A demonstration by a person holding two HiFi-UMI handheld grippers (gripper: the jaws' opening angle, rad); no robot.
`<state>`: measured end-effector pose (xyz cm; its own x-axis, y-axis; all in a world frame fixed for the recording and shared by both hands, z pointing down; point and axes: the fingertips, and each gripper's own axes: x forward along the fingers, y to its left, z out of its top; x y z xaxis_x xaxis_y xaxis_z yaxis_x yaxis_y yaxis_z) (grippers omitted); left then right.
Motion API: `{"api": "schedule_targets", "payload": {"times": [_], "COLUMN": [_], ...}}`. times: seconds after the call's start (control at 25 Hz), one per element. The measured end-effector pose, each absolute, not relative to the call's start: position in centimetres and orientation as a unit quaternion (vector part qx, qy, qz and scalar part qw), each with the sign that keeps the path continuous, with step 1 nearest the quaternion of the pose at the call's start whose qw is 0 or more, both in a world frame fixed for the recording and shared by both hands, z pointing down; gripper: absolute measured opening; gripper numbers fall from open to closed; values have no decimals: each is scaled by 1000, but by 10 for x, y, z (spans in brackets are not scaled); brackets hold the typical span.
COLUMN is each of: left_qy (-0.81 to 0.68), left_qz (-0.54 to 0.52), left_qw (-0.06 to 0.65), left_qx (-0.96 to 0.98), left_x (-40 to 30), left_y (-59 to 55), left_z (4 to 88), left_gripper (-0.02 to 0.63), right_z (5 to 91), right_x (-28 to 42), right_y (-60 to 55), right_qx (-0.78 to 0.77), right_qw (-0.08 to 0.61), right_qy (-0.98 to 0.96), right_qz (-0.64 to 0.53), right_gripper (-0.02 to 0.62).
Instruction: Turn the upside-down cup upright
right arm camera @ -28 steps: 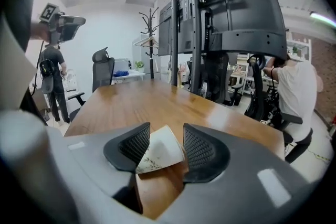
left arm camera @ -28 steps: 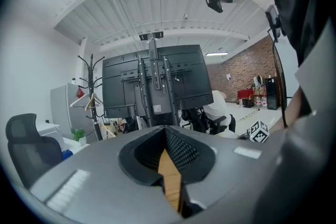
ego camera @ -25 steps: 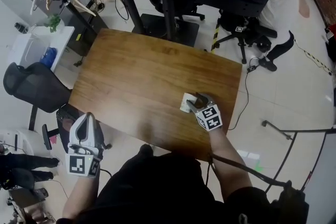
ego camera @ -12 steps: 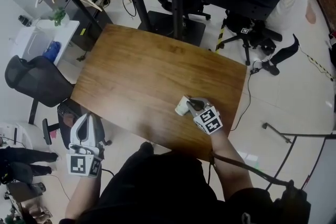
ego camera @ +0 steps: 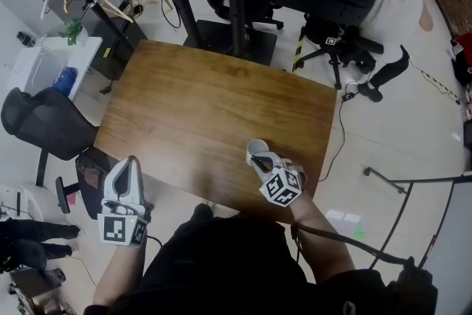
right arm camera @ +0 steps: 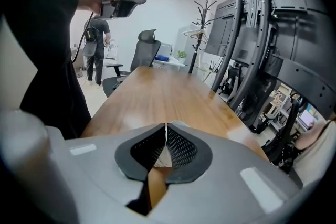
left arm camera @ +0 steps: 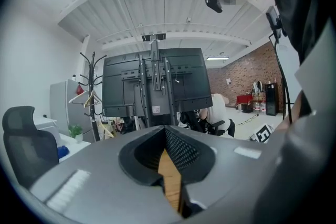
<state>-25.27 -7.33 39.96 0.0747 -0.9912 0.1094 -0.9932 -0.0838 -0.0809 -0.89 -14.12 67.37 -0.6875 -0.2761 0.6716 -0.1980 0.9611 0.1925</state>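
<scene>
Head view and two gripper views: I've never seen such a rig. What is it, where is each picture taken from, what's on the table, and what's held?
No robot here: a person holds a two-jaw gripper in each hand. The head view comes from a camera on the person's head, looking steeply down. Each gripper view comes from a camera riding on that gripper, looking along its jaws. The marker cubes are part of the grippers. Near the front edge of the wooden table is a white cup. The right gripper is shut on the cup's wall, and the cup's mouth shows toward the head camera. The left gripper is shut and empty, held beside the table's near corner.
</scene>
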Motion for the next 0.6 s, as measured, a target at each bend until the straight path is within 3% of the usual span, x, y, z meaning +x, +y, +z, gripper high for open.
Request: {"api": "schedule_targets", "payload": {"times": [0.32, 0.44, 0.6], "left_qy": [-652, -639, -616], "left_qz": [77, 93, 83], "left_qw": [8, 7, 18], "left_qx": [754, 764, 783], "left_x": [-237, -231, -218], "left_y": [-88, -93, -108], "left_z": [406, 414, 421], "left_gripper": [-2, -2, -2], "right_z": [686, 675, 627], "right_x": [-20, -21, -18], "right_y": [-124, -125, -133], "right_qx": [150, 179, 242], "right_qw": [365, 331, 261], "right_qy": [-916, -925, -932], "right_qz": [-71, -57, -65], "right_gripper": [19, 54, 54]}}
